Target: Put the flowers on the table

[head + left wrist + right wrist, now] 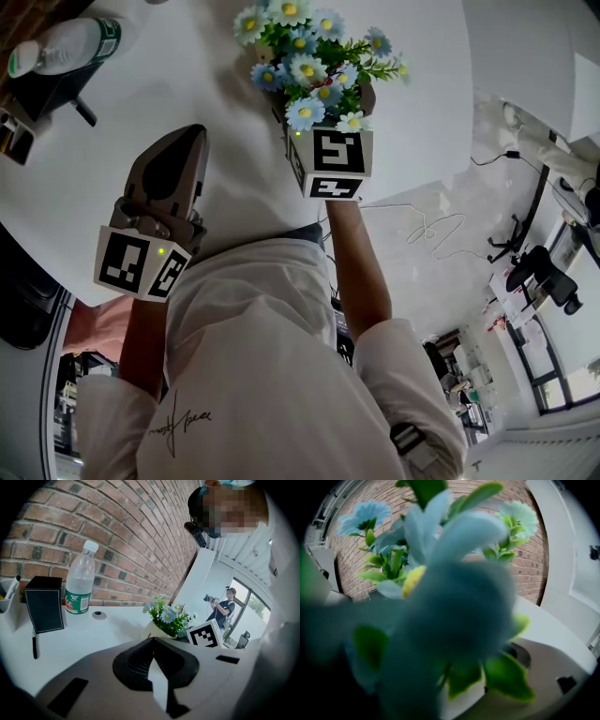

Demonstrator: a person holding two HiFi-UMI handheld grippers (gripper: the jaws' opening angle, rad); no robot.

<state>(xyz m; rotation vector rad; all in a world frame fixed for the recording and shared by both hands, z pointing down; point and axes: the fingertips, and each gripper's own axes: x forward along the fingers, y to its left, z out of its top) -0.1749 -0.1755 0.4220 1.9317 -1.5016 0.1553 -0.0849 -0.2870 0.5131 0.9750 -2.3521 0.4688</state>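
Over the white table [169, 84] by the brick wall [122, 536], the flowers [309, 66] are clamped by their pot in our right gripper [326, 112]. Beside it, our left gripper [186, 141] hovers with jaws together, holding nothing.

1. Setting: office.
2. Evidence: black office chairs [548, 278] at paper-strewn desks [514, 314], beside large dark-framed windows [555, 375].
3. Also noted: brick wall [117, 531] behind a white table [216, 66]; cables on the floor.
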